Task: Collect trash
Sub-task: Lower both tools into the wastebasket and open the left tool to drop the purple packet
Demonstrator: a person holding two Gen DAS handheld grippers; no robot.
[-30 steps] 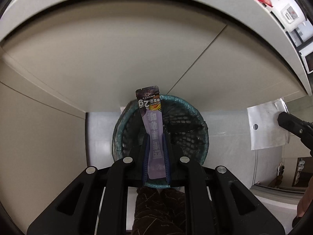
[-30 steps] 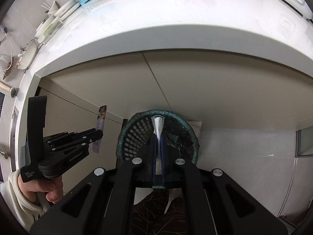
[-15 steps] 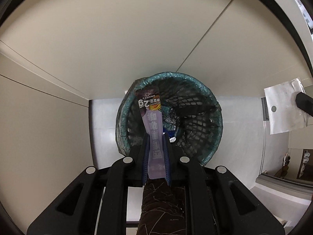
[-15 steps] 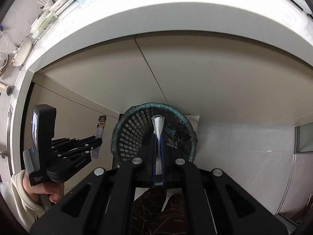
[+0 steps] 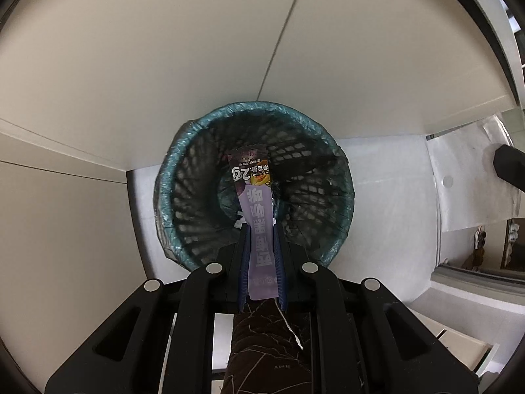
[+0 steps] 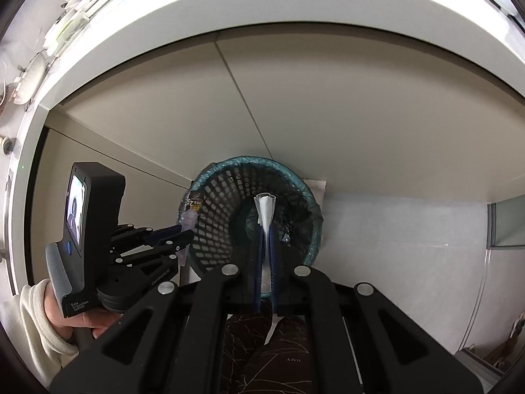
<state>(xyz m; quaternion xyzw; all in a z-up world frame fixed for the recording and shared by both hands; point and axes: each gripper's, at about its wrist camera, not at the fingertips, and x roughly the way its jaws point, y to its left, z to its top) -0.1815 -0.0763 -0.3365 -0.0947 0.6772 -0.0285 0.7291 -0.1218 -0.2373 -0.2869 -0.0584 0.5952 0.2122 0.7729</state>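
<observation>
A teal mesh waste basket with a dark liner stands on the floor against the cabinet. My left gripper is shut on a purple snack wrapper, which hangs over the basket's mouth. From the right wrist view the left gripper sits at the basket's left rim with the wrapper sticking up. My right gripper is shut on a white plastic wrapper, held above the basket's inside. In the left wrist view that wrapper shows at the right edge.
Beige cabinet doors rise behind the basket under a white countertop edge. White floor tiles lie to the right. A person's hand and cream sleeve hold the left tool. A dark patterned trouser leg is below the grippers.
Both grippers have come down toward the basket, which looks larger now. The left gripper has moved from beside the basket to over its rim, still holding the purple wrapper.
</observation>
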